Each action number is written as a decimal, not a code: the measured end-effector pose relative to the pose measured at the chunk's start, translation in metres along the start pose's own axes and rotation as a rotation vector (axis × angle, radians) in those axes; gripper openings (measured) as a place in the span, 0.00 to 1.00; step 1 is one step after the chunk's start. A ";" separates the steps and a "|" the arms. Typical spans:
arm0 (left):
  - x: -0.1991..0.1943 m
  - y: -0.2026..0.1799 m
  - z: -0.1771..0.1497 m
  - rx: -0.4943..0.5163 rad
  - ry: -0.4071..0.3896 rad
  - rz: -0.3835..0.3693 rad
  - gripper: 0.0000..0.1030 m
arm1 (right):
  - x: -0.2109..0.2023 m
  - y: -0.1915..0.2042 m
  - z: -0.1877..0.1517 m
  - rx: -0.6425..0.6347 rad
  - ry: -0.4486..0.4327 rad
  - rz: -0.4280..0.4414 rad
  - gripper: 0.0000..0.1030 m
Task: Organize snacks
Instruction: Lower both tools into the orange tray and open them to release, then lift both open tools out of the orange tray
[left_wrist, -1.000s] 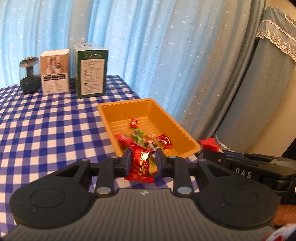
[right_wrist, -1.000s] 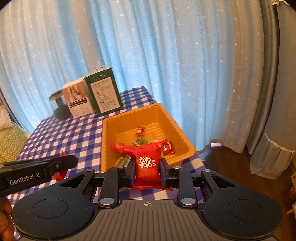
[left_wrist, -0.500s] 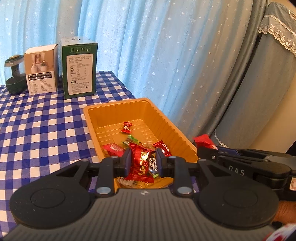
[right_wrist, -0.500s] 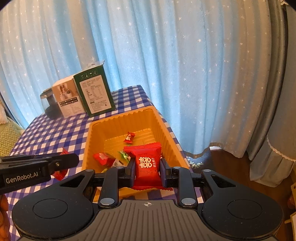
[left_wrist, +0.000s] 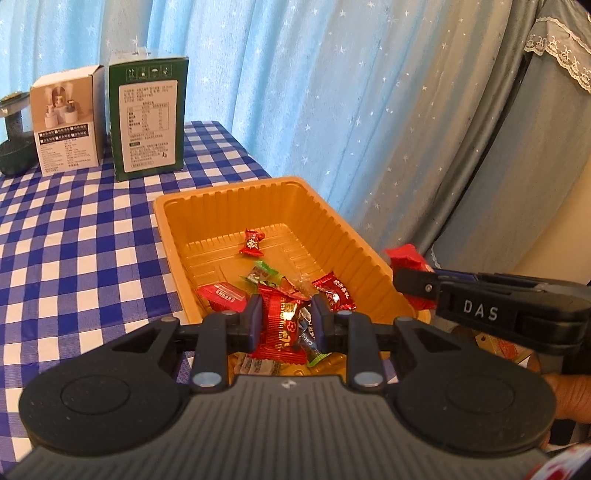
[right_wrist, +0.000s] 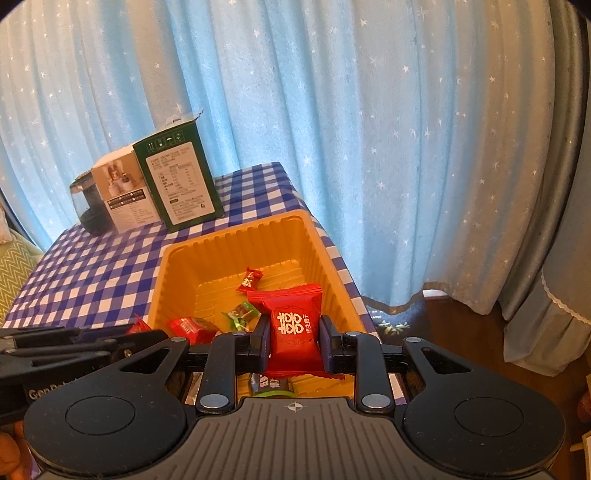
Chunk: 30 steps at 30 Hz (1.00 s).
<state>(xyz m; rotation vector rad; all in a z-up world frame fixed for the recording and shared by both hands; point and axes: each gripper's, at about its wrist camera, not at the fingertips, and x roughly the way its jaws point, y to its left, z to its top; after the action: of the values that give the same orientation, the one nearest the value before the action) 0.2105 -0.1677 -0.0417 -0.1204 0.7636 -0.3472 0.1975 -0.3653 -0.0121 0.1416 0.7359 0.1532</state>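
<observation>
An orange tray sits on the blue checked tablecloth and holds several wrapped candies. My left gripper is shut on a red candy and holds it over the tray's near end. My right gripper is shut on a red snack packet with white characters, also over the tray's near end. In the left wrist view the right gripper comes in from the right with its red packet above the tray's right rim. In the right wrist view the left gripper shows at the left.
A green box, a white box and a dark jar stand at the table's far end. Blue starred curtains hang behind. The table edge runs just right of the tray.
Both grippers have moved forward with their candies, from before the tray's near rim to over its near end. Both stay shut.
</observation>
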 end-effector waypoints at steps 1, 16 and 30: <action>0.003 0.001 0.000 -0.001 0.003 -0.007 0.24 | 0.002 -0.001 0.000 0.001 0.002 0.000 0.26; -0.018 0.027 -0.010 -0.056 -0.037 0.054 0.42 | 0.008 0.001 -0.003 0.023 0.025 0.028 0.26; -0.037 0.038 -0.024 -0.043 -0.041 0.098 0.62 | 0.012 0.008 0.008 0.085 -0.010 0.113 0.65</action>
<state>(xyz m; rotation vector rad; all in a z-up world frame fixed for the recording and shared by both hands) 0.1792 -0.1184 -0.0433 -0.1298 0.7343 -0.2344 0.2112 -0.3556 -0.0123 0.2645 0.7247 0.2287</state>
